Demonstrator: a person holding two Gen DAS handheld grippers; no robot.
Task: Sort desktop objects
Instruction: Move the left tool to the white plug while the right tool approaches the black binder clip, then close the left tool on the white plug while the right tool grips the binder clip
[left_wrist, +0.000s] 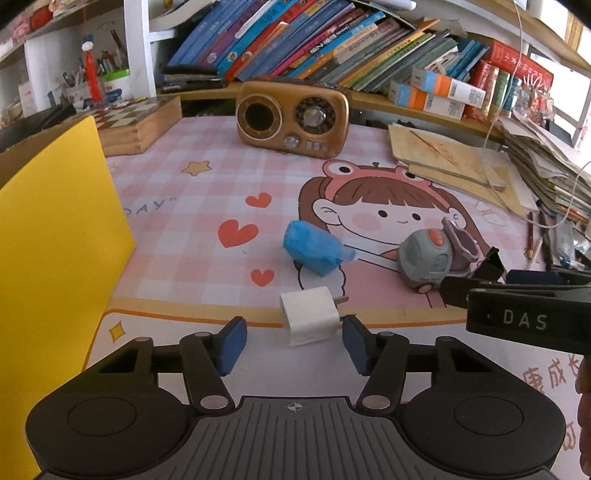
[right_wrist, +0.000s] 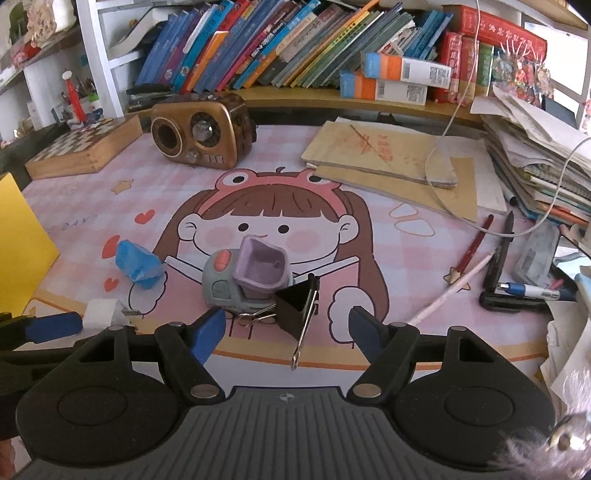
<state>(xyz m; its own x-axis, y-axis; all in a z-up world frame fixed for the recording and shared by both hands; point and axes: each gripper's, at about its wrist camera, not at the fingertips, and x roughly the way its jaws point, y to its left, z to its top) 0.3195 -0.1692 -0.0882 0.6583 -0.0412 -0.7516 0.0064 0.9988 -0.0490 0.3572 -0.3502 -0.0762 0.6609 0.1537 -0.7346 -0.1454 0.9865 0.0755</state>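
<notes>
We were sorting the small things on the surface (left_wrist: 192, 229), and this looked like the start of two pick-ups at once. Our left gripper (left_wrist: 293, 341) was spread wide and held nothing. The white charger plug (left_wrist: 308, 317) lay flat between its blue fingers (left_wrist: 231, 345), close to the front edge of the pink mat. The right-hand finger was just beside the plug, and the other one was a bit apart from it. We think the next move was to slide in a little and squeeze the plug gently on its two flat sides.

Our right gripper (right_wrist: 288, 334) was spread wide too, with nothing in it. The black binder clip (right_wrist: 295, 308) sat between its fingers (right_wrist: 208, 332), touching neither. One silver handle of the clip stuck out toward us. The clip leaned against the little gray toy truck (right_wrist: 236, 280), so a grab could bump the truck.

The plug was a small white block with round corners and metal prongs that pointed away to the right. It looked smooth, so it might slip. The clip was black, shiny and shaped like a triangle. A crumpled blue thing (left_wrist: 316, 247) lay near the truck, well apart from both grippers. A yellow board (left_wrist: 55, 236) stood at the left side. We could not tell where the things should go.
</notes>
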